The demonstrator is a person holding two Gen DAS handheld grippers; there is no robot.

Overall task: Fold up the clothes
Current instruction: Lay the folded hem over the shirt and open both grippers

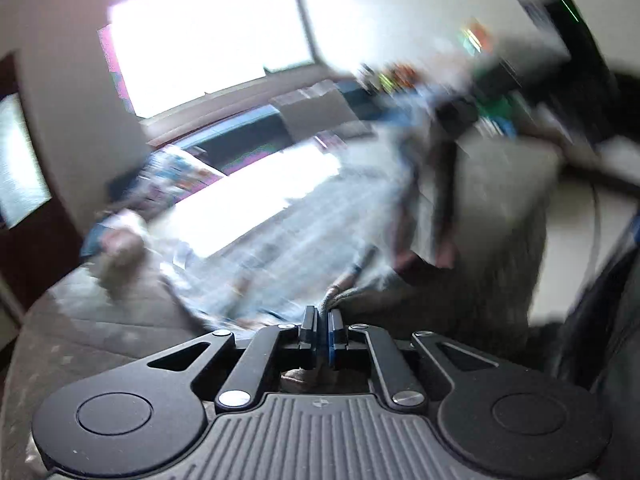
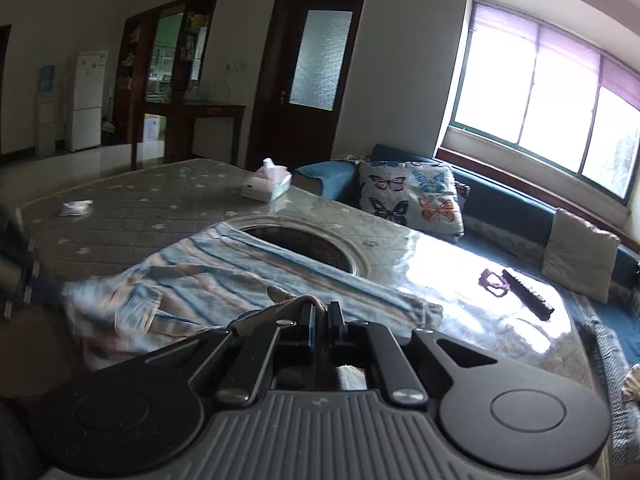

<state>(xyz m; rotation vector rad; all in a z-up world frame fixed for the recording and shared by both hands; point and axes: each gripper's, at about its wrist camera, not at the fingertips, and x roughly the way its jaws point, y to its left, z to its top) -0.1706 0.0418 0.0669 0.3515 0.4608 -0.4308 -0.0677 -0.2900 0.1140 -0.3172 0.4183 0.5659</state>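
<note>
A blue-and-white striped garment (image 2: pixel 208 280) lies rumpled on the star-patterned table cover (image 2: pixel 140 208). My right gripper (image 2: pixel 320 314) is shut, with a fold of the garment's near edge pinched between its pads. The left wrist view is badly blurred. In it the striped garment (image 1: pixel 280 248) stretches across the middle, and my left gripper (image 1: pixel 323 316) is shut on a rolled hem of it. A dark blurred object (image 2: pixel 16 276) at the left edge of the right wrist view touches the garment's far corner; I cannot tell what it is.
A tissue box (image 2: pixel 266 186) stands at the back of the table. A pink clip (image 2: pixel 494 282) and a dark comb-like bar (image 2: pixel 528 294) lie at its right. A round dark inset (image 2: pixel 308 246) sits mid-table. A butterfly pillow (image 2: pixel 408 200) and grey cushion (image 2: pixel 580 254) rest on the blue bench.
</note>
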